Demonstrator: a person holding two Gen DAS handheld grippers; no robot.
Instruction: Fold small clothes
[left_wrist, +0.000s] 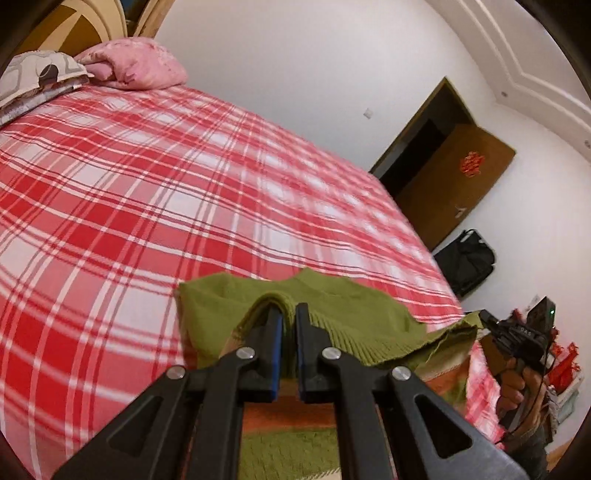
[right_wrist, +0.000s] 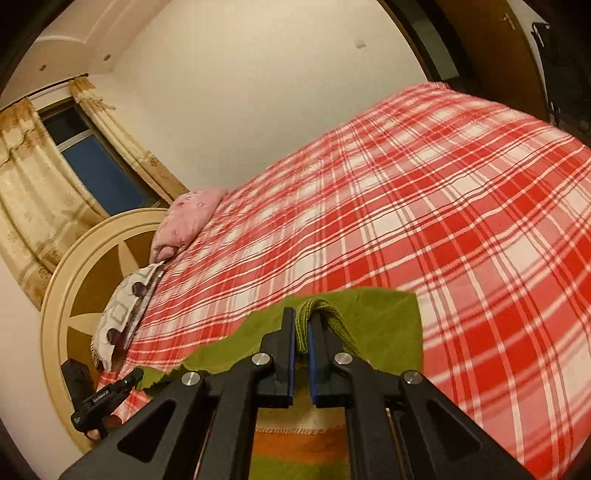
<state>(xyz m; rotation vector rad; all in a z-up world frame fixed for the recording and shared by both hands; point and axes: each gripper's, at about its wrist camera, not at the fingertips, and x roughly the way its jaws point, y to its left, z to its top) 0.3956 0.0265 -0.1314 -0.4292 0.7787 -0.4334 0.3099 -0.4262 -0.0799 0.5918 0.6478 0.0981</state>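
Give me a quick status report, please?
Left claw and right claw both shut on green knit garment, held above plaid bed. Nothing in the way.

White lettering on the left tongs (right_wrist: 107, 400), seen low at the left of the right wrist view, and on the right tongs (left_wrist: 522, 332), is too small to read, as is the red emblem (left_wrist: 471, 165) on the door (left_wrist: 461, 192).
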